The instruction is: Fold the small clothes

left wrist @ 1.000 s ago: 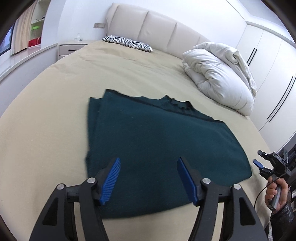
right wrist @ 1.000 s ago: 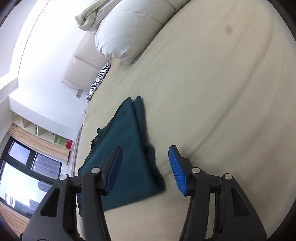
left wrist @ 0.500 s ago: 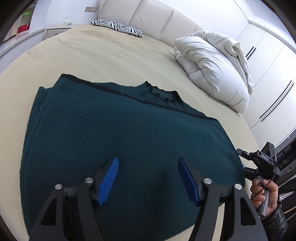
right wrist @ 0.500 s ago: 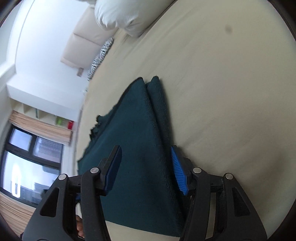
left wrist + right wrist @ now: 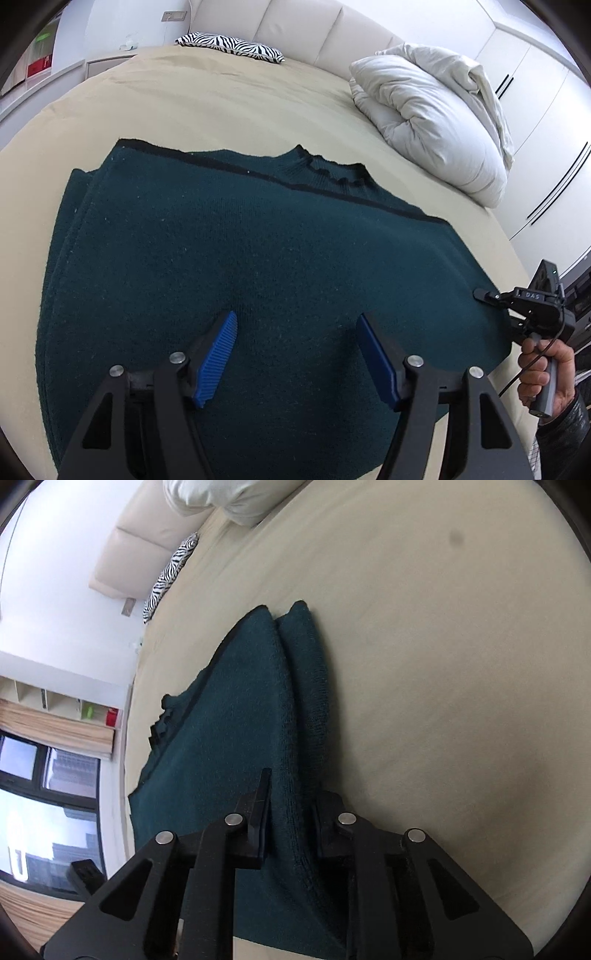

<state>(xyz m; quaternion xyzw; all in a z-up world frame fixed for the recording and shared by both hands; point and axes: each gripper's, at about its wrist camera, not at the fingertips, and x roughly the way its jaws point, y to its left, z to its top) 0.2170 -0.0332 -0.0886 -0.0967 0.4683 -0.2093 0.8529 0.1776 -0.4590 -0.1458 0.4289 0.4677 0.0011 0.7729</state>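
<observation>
Left gripper hovers jaws wide, nothing between them, over the near hem of the dark-green knitted sweater. At three o'clock, the right gripper is closing, pinching the sweater's folded edge. Sweater lies flat on the beige bed; white duvet at one o'clock.

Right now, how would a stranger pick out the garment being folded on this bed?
Start at the big bed under its beige sheet, with a padded cream headboard. Near its foot lies a dark green knit sweater, spread flat. Unlike the white duvet and zebra pillow, it is dark, with a ribbed collar.
</observation>
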